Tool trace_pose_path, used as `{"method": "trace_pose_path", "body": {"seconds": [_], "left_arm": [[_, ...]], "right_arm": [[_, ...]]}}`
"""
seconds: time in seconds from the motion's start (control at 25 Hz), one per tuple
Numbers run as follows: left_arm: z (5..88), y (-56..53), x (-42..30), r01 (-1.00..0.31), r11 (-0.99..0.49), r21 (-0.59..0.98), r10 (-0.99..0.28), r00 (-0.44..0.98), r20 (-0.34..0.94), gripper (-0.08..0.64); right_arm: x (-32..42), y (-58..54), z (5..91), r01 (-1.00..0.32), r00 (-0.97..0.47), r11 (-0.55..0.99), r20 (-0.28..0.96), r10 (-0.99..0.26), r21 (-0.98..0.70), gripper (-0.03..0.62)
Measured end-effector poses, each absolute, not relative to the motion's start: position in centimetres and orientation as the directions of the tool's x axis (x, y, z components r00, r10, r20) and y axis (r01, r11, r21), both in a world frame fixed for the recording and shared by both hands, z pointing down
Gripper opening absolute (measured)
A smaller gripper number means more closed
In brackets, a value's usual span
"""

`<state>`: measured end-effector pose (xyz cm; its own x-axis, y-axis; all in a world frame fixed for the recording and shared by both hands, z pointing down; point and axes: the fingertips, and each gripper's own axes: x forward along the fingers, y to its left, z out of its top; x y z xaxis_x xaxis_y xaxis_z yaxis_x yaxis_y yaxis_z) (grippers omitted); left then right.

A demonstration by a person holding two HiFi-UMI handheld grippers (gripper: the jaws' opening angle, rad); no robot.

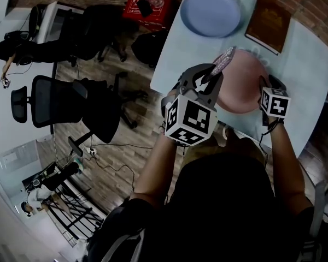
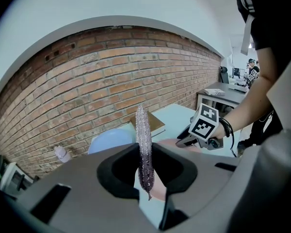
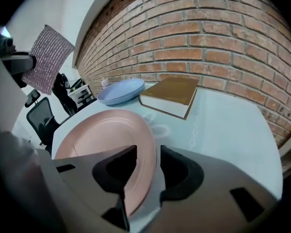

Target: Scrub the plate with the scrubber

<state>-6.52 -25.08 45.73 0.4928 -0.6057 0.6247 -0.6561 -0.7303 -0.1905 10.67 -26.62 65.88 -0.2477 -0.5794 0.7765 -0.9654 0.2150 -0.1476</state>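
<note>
Clamped edge-up in the left gripper point(image 2: 146, 176), the scrubber point(image 2: 144, 140) is held above the left rim of the pink plate point(image 3: 99, 135), whose right rim is straddled, unpinched, by the right gripper point(image 3: 148, 154), jaws parted.

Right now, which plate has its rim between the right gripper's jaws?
The pink plate, the nearer one; the blue plate lies farther back, beside the book.

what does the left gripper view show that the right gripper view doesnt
Only the left gripper view: the left gripper shut on the scrubber seen edge-on, and the right gripper from outside, in the person's hand.
Only the right gripper view: that gripper's jaws apart with the pink plate's rim between them, and the scrubber's flat face.
Both: the scrubber, the pink plate, the blue plate, the book and the brick wall.
</note>
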Motion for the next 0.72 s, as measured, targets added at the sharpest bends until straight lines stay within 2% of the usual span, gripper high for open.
{"method": "trace_pose_path", "body": {"seconds": [0.44,0.72], "left_arm": [[42.5,-22.7,-4.7,-0.64,-0.735,-0.226,-0.631,0.522,0.574,0.084],[39.6,-20.9,-3.3,-0.638,-0.726,-0.255,-0.661,0.545,0.516,0.084]], "right_arm": [[11.2,-25.1,58.4,-0.953,-0.265,0.295,0.658,-0.705,-0.067,0.153],[9.3,-23.2,50.3,-0.879,-0.446,0.469,0.491,-0.749,-0.083,0.15]]}}
